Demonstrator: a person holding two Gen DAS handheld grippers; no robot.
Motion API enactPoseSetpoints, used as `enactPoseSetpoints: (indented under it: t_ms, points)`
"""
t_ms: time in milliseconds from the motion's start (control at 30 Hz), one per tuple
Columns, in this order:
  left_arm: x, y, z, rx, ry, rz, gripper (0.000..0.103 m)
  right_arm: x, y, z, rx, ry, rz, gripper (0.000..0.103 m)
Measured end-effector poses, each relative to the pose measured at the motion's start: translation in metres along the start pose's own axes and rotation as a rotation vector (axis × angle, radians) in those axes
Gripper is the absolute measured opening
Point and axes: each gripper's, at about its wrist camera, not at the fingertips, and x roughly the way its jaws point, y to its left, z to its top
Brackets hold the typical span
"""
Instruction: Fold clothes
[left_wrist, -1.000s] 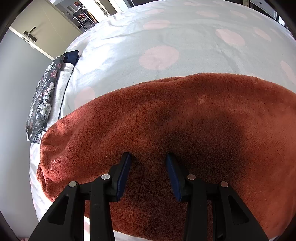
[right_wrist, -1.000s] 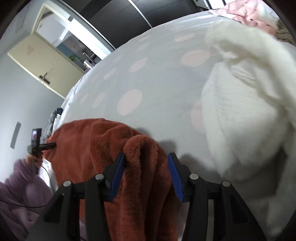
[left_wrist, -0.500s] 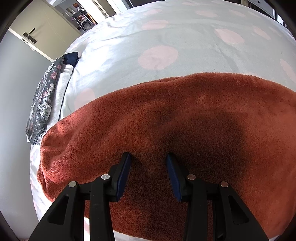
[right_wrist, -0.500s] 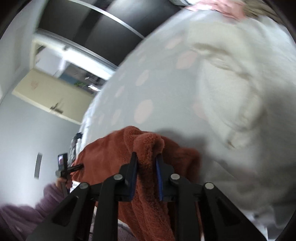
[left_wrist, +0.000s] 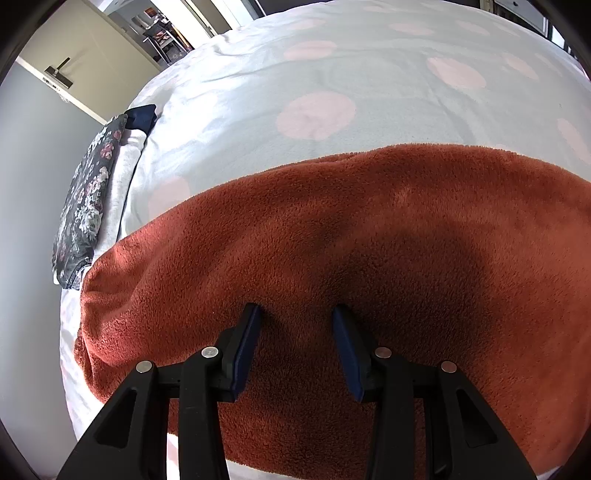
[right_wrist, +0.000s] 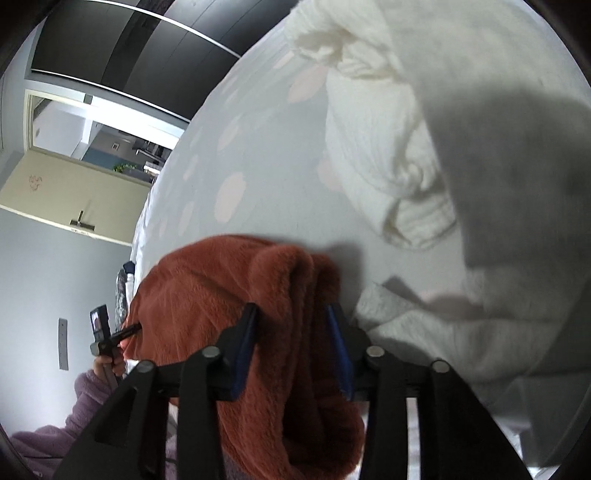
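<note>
Lying flat on the spotted bed cover (left_wrist: 258, 92) is a rust-red fuzzy garment (left_wrist: 369, 240). The left gripper (left_wrist: 297, 314) points down at it, fingers apart and released, tips poking its fluff. The right gripper (right_wrist: 291, 310) has just been opening; a bunched fold of the garment sits loosely between its fingers. White clothes (right_wrist: 388, 147) lie far right.

Rust-red fleece garment (left_wrist: 369, 240); pale bedspread (left_wrist: 369, 74) with pink dots; dark floral cloth (left_wrist: 86, 199); white knit (right_wrist: 373, 147)
</note>
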Motion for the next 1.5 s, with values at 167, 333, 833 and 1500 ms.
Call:
enactPoseSetpoints:
  t_ms: [167, 333, 833, 1500]
  points:
    - [-0.001, 0.001, 0.0, -0.007, 0.0, -0.015, 0.043, 0.026, 0.006, -0.001, -0.02, 0.042, -0.027, 0.047]
    - [-0.001, 0.002, -0.001, -0.01, -0.003, -0.027, 0.043, 0.007, 0.03, 0.002, -0.119, -0.025, -0.1, 0.028]
    - [-0.009, 0.021, 0.0, -0.071, -0.021, -0.129, 0.044, 0.005, 0.028, 0.039, -0.058, -0.003, -0.308, 0.041]
    - [-0.017, 0.217, -0.099, -0.89, -0.009, -0.314, 0.054, 0.034, 0.252, -0.097, -0.198, -0.215, 0.027, 0.044]
